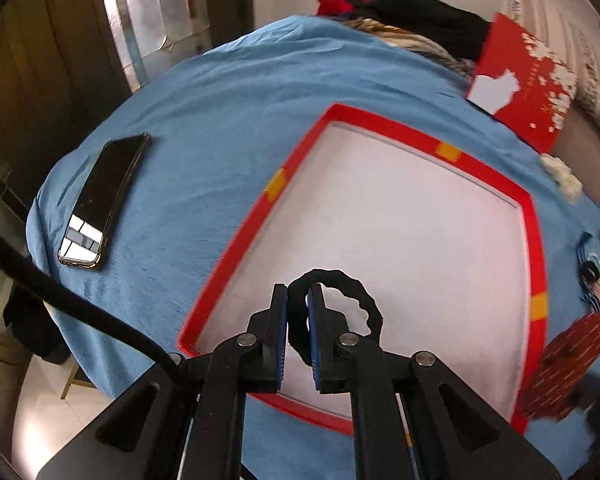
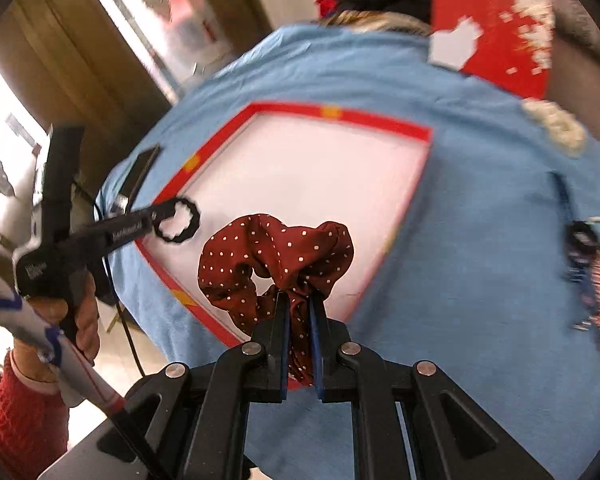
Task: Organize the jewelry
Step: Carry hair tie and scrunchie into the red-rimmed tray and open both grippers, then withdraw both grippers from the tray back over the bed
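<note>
We carry both pieces toward the red-rimmed tray (image 1: 536, 240) at frame centre: left gripper (image 1: 298, 292) pinches a black hair tie (image 1: 370, 300); right gripper (image 2: 299, 300) clamps a dotted scrunchie (image 2: 276, 256).

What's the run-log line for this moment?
left gripper: shut on black hair tie | right gripper: shut on polka-dot scrunchie | both over red box

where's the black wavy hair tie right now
The black wavy hair tie is pinched in the left gripper, over the near-left part of the red-rimmed white tray, left of the dark red polka-dot scrunchie.
</note>
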